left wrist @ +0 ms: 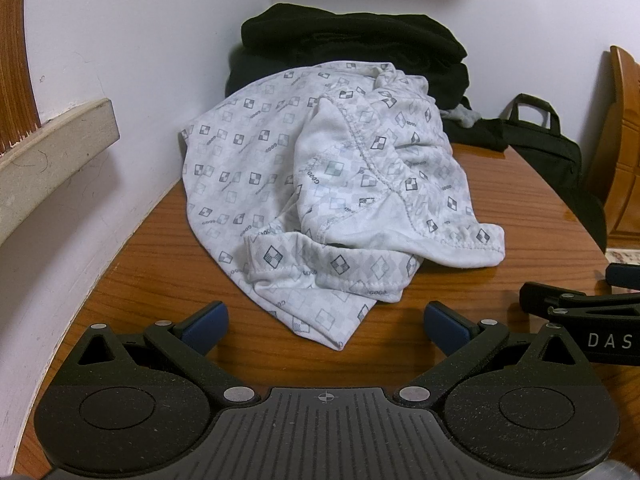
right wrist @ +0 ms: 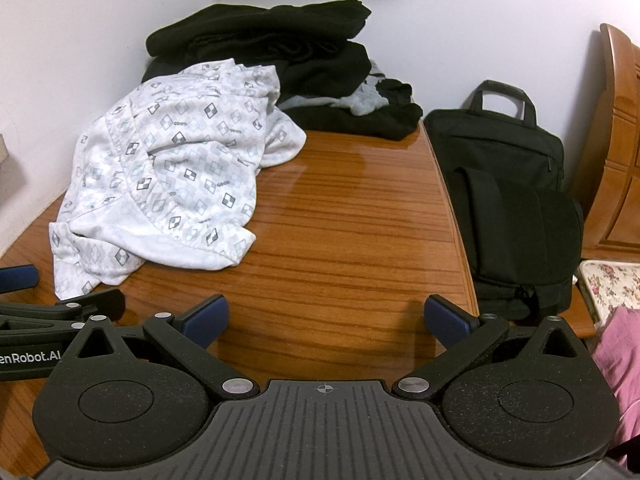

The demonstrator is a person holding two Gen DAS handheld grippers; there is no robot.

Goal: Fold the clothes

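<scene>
A crumpled white garment [left wrist: 320, 184] with a grey diamond print lies heaped on the wooden table [left wrist: 500, 216]; in the right wrist view the same garment [right wrist: 172, 176] sits at the left. My left gripper [left wrist: 326, 326] is open just in front of the garment's near corner, blue pads wide apart and holding nothing. My right gripper [right wrist: 326, 318] is open over bare wood to the right of the garment, also holding nothing. Each gripper shows at the edge of the other's view.
A stack of black clothes [right wrist: 264, 40] with a grey piece sits at the back against the white wall. A black bag [right wrist: 508, 184] stands off the table's right edge beside wooden furniture [right wrist: 616, 140]. A ledge [left wrist: 52, 140] juts from the left wall. Pink cloth [right wrist: 620, 360] is at far right.
</scene>
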